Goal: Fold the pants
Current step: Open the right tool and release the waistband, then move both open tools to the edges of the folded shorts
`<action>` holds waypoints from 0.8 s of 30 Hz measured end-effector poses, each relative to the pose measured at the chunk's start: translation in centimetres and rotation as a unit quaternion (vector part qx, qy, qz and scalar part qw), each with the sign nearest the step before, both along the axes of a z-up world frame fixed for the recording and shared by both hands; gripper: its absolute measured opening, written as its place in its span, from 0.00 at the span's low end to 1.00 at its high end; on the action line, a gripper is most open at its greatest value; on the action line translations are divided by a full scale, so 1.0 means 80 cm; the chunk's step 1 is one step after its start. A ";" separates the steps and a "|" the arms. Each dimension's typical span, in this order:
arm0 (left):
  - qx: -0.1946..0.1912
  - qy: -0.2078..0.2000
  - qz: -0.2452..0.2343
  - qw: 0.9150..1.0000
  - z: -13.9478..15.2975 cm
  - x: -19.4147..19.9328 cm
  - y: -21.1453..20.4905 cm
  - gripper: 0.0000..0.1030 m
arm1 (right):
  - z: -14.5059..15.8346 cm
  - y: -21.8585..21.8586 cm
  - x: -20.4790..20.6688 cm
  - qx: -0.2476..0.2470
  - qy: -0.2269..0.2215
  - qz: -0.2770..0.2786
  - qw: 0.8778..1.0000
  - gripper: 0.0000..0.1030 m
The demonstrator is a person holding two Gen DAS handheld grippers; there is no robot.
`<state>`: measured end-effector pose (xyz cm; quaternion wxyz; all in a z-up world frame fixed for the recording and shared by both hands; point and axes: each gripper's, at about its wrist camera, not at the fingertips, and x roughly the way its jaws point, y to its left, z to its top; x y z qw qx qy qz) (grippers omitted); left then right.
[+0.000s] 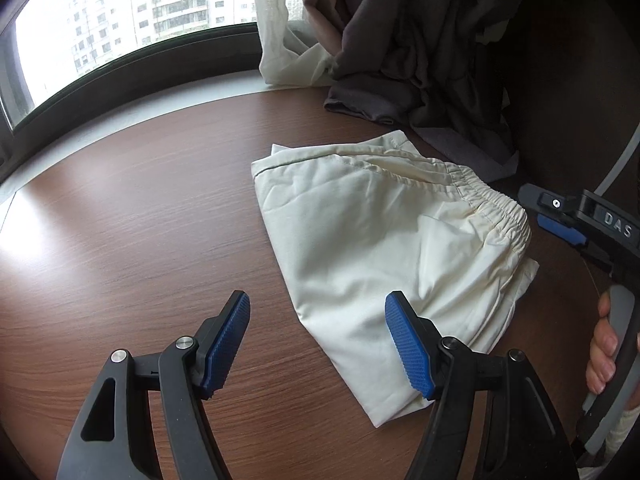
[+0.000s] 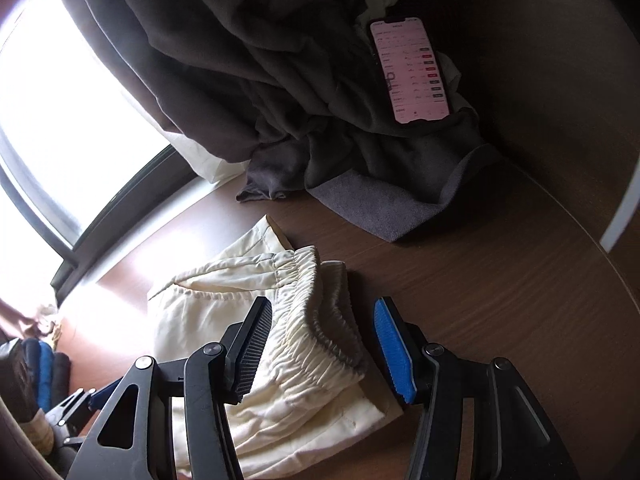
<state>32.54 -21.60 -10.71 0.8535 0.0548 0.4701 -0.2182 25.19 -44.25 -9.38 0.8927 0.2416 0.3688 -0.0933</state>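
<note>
The cream pants lie folded into a compact stack on the brown wooden table, with the elastic waistband at the right. My left gripper is open and empty, hovering just over the stack's near left edge. In the right wrist view the pants lie right under my right gripper, which is open, its fingers straddling the waistband without gripping it. The right gripper also shows in the left wrist view, beside the waistband.
A dark grey curtain and a white sheer curtain pile onto the table's far side. A lit phone leans on the dark cloth. A window runs along the far left edge.
</note>
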 end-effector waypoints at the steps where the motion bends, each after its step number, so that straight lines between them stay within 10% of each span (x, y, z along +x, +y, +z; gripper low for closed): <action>1: -0.001 -0.002 0.004 1.000 0.002 0.000 0.004 0.67 | 0.003 0.004 -0.010 0.009 -0.002 -0.009 1.000 0.60; 24: -0.004 -0.026 -0.032 0.999 0.025 -0.054 0.086 0.68 | -0.011 0.085 -0.143 0.085 0.024 -0.103 0.991 0.69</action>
